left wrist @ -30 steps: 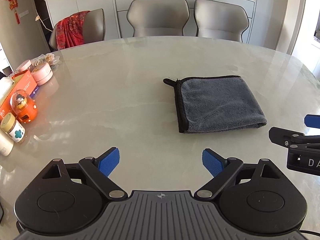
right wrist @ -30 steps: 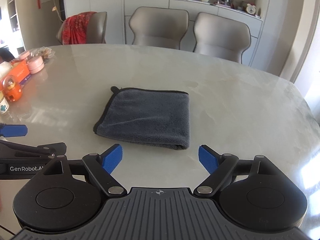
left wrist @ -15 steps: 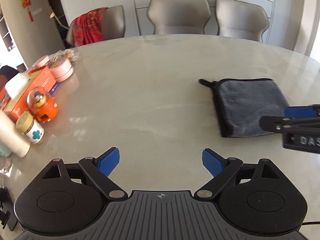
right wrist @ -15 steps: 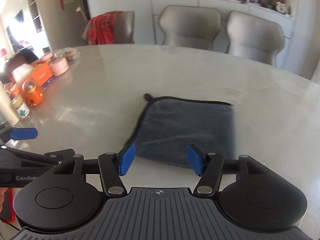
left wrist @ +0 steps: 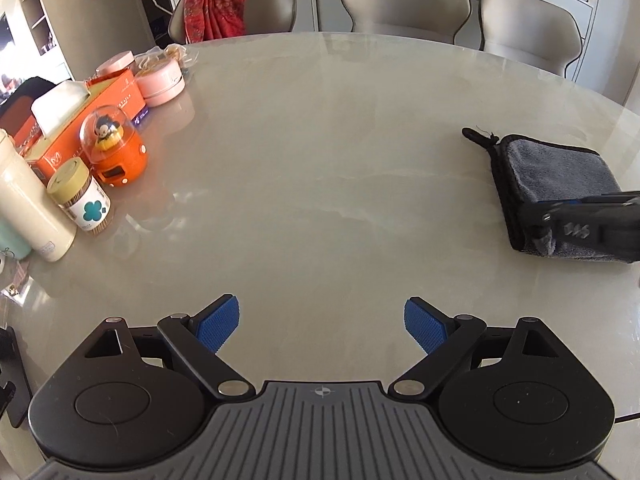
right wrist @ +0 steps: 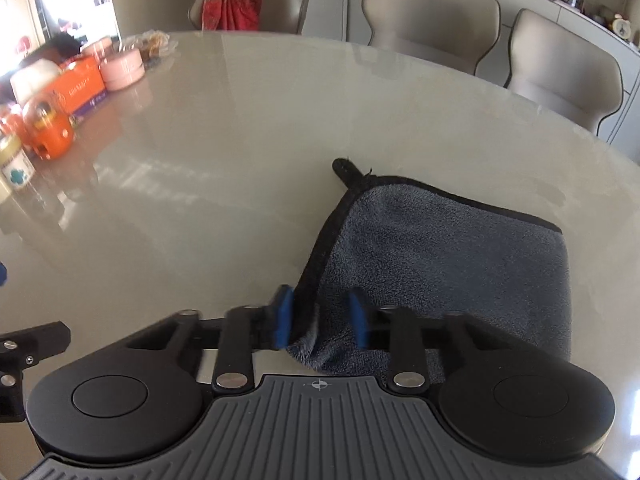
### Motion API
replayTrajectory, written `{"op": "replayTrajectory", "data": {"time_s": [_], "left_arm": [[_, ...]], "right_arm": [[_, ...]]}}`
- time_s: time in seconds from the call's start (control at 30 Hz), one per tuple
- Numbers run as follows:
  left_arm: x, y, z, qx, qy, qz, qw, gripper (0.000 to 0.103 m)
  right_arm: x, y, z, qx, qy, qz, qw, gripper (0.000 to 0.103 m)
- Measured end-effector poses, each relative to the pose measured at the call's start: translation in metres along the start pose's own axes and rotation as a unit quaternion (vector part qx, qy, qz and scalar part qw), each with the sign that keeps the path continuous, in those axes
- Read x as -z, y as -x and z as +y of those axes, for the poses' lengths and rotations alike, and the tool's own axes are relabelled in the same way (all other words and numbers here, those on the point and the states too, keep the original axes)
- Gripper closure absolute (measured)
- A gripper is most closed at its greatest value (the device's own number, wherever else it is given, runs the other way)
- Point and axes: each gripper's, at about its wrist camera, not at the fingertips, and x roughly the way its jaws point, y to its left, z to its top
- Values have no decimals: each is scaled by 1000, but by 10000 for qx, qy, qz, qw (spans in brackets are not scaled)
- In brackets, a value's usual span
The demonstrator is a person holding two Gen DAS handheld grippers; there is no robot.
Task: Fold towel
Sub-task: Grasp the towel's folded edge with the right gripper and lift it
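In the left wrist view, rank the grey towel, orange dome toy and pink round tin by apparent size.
1. grey towel, partly hidden
2. orange dome toy
3. pink round tin, though it sits farther back, so true sizes are unsure.

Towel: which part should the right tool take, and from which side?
Take the towel at its near left corner, coming in low from the near edge. There the black-trimmed edges meet and the layers bunch up off the table, giving something to pinch. The right tool already straddles it.
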Motion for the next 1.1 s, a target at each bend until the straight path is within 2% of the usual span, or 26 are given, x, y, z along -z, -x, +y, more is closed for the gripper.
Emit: {"op": "replayTrajectory", "data": {"time_s": [0.17, 0.23, 0.33, 0.43, 0.47, 0.5, 0.6, 0.73, 0.83, 0.87, 0.93, 1.0, 1.03, 1.1], "left_arm": [[-1, -2, -5, 45, -34, 25, 10000, 10], [-1, -2, -7, 71, -55, 11, 10000, 10], [-2, -1, -10, 95, -98, -1, 9999, 10], [-3, 3, -13, 138, -130, -53, 9998, 10], [-4, 5, -14, 144, -134, -69, 9998, 10], [-5, 6, -14, 149, -136, -89, 9998, 10], [-8, 12, -16, 194, -128, -176, 9996, 10], [-11, 21, -19, 235, -150, -310, 9991, 10], [-12, 28, -21, 253, -156, -393, 9988, 10], [-12, 30, -21, 265, -146, -415, 9987, 10], [-12, 34, -22, 291, -118, -456, 9985, 10], [-12, 35, -24, 319, -108, -467, 9983, 10], [-11, 36, -24, 334, -111, -470, 9983, 10], [-10, 35, -27, 354, -157, -450, 9982, 10]], "right_arm": [[-3, 18, -29, -143, -724, -162, 9971, 95], [-4, 28, -48, -416, -1271, -198, 9908, 95], [1, 39, -81, -1014, -2406, -185, 9651, 95], [9, 55, -116, -1763, -3442, -456, 9211, 95], [7, 66, -126, -1946, -3627, -653, 9090, 95], [2, 75, -133, -2037, -3680, -818, 9035, 95], [-23, 125, -150, -2239, -3510, -1597, 8951, 96], [-50, 202, -170, -2426, -3278, -2670, 8732, 99], [-64, 265, -188, -2506, -3052, -3576, 8463, 102], [-69, 288, -192, -2402, -2926, -3819, 8431, 102], [-76, 325, -196, -2198, -2601, -4073, 8475, 102], [-76, 342, -198, -1995, -2443, -4117, 8550, 101], [-74, 343, -197, -1903, -2386, -4031, 8628, 101], [-68, 326, -193, -1771, -2380, -3588, 8850, 100]]}}
